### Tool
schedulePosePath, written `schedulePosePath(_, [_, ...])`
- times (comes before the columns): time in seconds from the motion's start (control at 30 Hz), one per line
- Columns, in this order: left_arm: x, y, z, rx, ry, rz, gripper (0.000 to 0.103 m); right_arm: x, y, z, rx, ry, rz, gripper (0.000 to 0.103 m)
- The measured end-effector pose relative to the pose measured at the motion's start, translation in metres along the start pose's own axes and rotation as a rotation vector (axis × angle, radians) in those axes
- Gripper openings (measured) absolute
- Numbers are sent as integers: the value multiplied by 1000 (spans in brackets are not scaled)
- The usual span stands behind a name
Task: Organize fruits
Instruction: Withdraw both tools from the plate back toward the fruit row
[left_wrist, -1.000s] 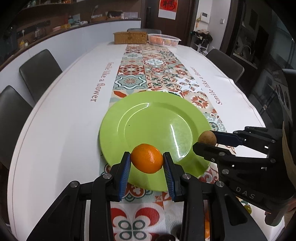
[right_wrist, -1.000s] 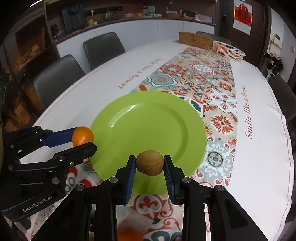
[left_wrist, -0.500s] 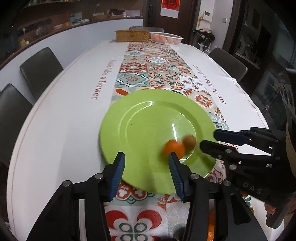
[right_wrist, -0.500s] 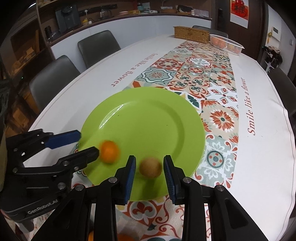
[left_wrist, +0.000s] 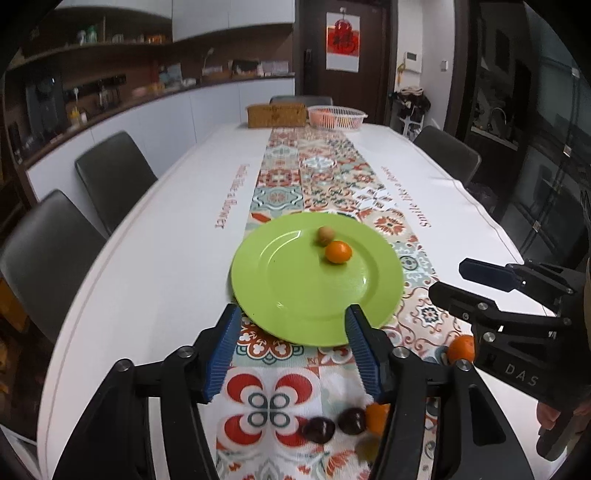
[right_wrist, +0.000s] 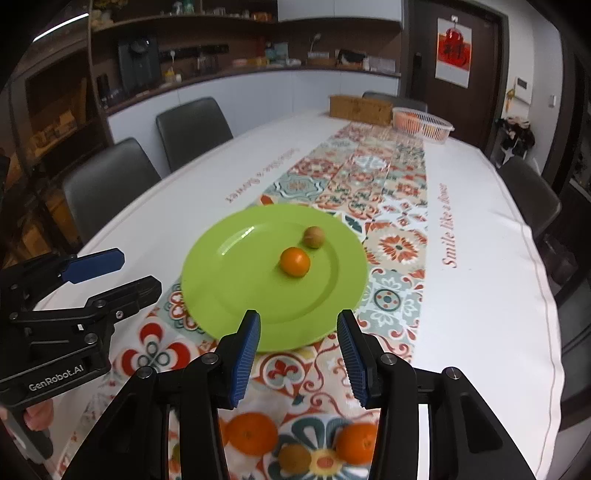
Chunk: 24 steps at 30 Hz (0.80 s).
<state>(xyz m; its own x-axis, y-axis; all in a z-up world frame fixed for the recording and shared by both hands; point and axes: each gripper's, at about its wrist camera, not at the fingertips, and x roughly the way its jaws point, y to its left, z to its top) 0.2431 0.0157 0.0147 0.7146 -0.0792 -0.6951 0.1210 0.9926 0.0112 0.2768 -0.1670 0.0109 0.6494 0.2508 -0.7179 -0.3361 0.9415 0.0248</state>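
Since the orange and the brown fruit are seen touching, loose, on the green plate at the surface's near end, either could be rolled off if the rim is nudged; both the left gripper and the right gripper are held wide open, empty.

— How many fruits sit on the green plate?
— Two: one small orange and one brown round fruit.
— And loose on the bench near the cameras?
— The right wrist view shows two oranges and one brown fruit. The left wrist view shows two dark plums.
— Tongs?
— Two sets.
— Chairs?
— Five in view.
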Motion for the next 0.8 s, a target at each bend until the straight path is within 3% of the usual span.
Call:
schedulePosePath(0.23, [-44,-15,-15,1,-63,14,70,-46,1,-16,17,-65,-13,45])
schedulePosePath(0.33, [-58,-21,-23,8,-80,32,74,-61,1,-26,28,-86,-24,55])
schedulePosePath(0.5, [-74,-30,-36,9,-85,25,81,-80,1,-43,44,-98,-41,59])
schedulePosePath(0.8, [-85,-42,-59,0,-75,30,81,-99,1,-73,53,-90,-50,63])
